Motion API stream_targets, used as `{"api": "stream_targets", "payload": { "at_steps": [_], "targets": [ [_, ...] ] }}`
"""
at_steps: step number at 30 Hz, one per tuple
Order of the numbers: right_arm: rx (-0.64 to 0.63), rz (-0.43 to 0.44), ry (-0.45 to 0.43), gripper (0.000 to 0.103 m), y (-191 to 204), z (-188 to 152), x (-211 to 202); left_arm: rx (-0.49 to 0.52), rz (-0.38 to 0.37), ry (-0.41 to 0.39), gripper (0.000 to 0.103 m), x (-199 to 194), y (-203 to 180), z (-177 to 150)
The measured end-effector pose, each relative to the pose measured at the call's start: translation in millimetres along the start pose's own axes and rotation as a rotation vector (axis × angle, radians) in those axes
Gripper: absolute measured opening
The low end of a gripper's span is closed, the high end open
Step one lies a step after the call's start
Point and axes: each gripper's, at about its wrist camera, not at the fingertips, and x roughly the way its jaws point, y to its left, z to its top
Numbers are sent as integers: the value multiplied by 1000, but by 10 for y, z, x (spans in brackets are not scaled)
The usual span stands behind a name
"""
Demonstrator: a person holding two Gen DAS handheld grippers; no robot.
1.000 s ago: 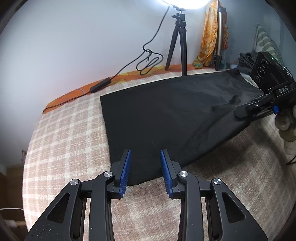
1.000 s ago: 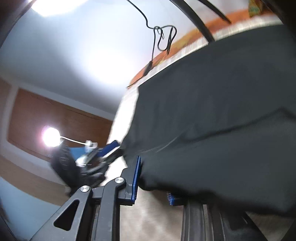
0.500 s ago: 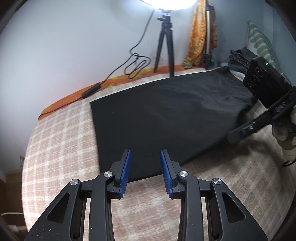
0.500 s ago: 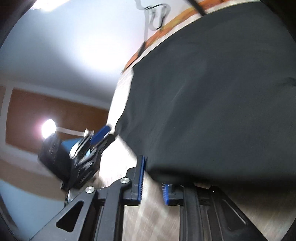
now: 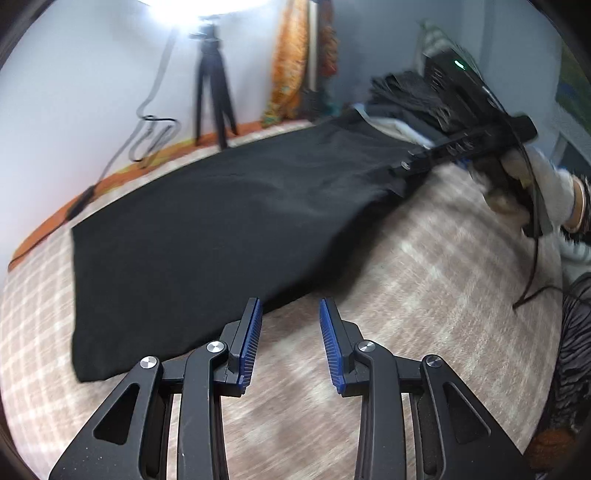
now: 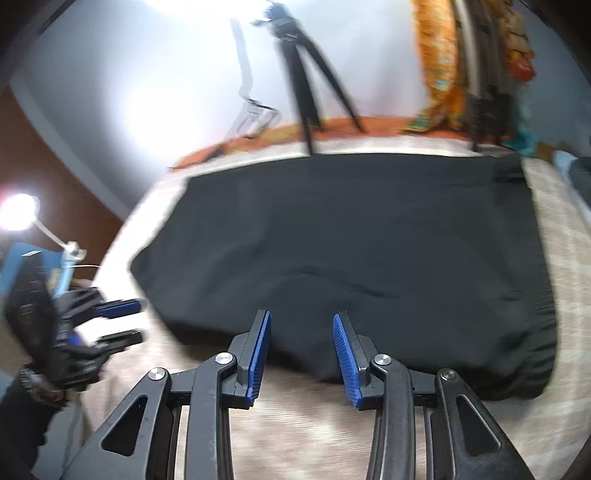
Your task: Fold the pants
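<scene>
pants [image 5: 221,221], one black pair, lie flat on the checked bed cover [image 5: 424,295] in the left wrist view; one tripod [image 5: 214,92] stands behind; left gripper [image 5: 290,339] tilts down over the near hem, jaws partly open, empty; right wrist view: right gripper [image 6: 301,350] angled down at the pants' near edge, jaws just opening, holding nothing; left gripper low at left.

Checked bedspread [image 5: 424,280] covers the bed, beige and white. Black tripod [image 5: 214,92] stands at the far edge beneath a bright lamp [image 5: 207,5]. Black cable [image 5: 155,129] hangs coiled against the wall. Orange patterned cloth [image 5: 290,59] hangs nearby. Folded dark clothes [image 5: 406,96] stacked at far right.
</scene>
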Motion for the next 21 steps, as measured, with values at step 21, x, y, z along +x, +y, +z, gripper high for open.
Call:
{"api": "stream_targets", "payload": {
  "at_steps": [21],
  "targets": [
    [521,131,-162,63,-1000,-477,-398,-95,-13,-49,19,341,-178,143]
  ]
}}
